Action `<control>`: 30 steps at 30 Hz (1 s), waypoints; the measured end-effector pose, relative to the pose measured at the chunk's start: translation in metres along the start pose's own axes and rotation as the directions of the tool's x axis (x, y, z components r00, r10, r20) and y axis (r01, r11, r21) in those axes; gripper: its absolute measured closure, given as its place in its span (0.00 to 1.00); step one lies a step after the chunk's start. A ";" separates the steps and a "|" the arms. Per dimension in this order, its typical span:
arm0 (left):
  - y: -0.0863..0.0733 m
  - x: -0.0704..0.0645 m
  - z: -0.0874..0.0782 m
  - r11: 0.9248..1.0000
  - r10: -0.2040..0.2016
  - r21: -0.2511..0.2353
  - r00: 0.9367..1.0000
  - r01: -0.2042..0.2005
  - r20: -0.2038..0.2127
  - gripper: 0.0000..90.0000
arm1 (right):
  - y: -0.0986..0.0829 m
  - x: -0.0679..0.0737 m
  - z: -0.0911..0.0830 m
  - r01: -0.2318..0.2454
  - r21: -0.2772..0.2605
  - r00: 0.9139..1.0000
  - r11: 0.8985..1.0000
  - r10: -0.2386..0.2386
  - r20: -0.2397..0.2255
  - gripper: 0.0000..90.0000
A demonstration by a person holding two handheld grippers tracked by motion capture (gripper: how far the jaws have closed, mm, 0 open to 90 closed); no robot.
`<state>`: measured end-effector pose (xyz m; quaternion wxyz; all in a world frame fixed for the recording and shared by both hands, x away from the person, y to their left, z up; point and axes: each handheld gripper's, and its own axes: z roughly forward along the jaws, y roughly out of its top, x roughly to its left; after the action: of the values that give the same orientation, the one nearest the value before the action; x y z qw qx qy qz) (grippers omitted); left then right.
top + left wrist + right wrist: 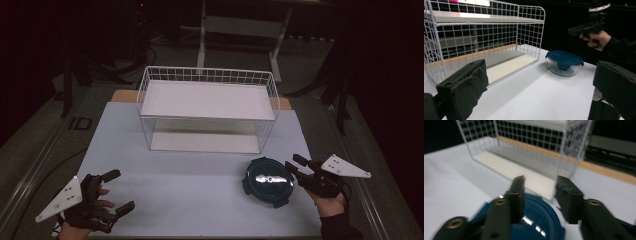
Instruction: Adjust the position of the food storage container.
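Observation:
A round glass container with a dark blue clip lid (268, 181) (564, 62) (536, 220) sits on the white table at the front right. My right gripper (295, 165) (539, 192) hovers open just right of it and slightly above, jaws pointing at the lid, nothing between them. In the left gripper view that right gripper (584, 28) appears raised above the container, held by a hand. My left gripper (119, 190) (539, 82) rests open at the front left of the table, empty.
A white wire rack (207, 107) (486, 37) (524, 150) with a top shelf and a bottom shelf stands at the back middle of the table (190, 180). Dark floor and a table frame (240, 30) lie beyond.

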<state>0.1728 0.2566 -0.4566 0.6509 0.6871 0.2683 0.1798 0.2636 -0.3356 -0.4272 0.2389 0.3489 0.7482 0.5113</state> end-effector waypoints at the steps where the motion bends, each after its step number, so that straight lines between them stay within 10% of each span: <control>1: 0.000 0.000 0.000 1.000 0.000 -0.001 1.000 0.000 0.000 0.00 | -0.005 -0.005 0.002 -0.018 0.016 1.000 1.000 0.018 0.004 0.71; 10: -0.001 0.001 0.001 1.000 -0.001 0.004 1.000 0.001 0.002 0.00 | -0.035 -0.032 0.015 -0.054 0.107 0.997 0.993 0.047 0.066 1.00; 30: -0.004 0.000 0.005 1.000 0.000 0.023 1.000 0.000 0.017 0.00 | -0.068 -0.037 0.029 -0.133 0.194 0.990 0.972 0.120 0.080 1.00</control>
<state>0.1755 0.2528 -0.4606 0.6452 0.6959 0.2648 0.1709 0.2891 -0.3630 -0.5011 0.1949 0.4351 0.7632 0.4361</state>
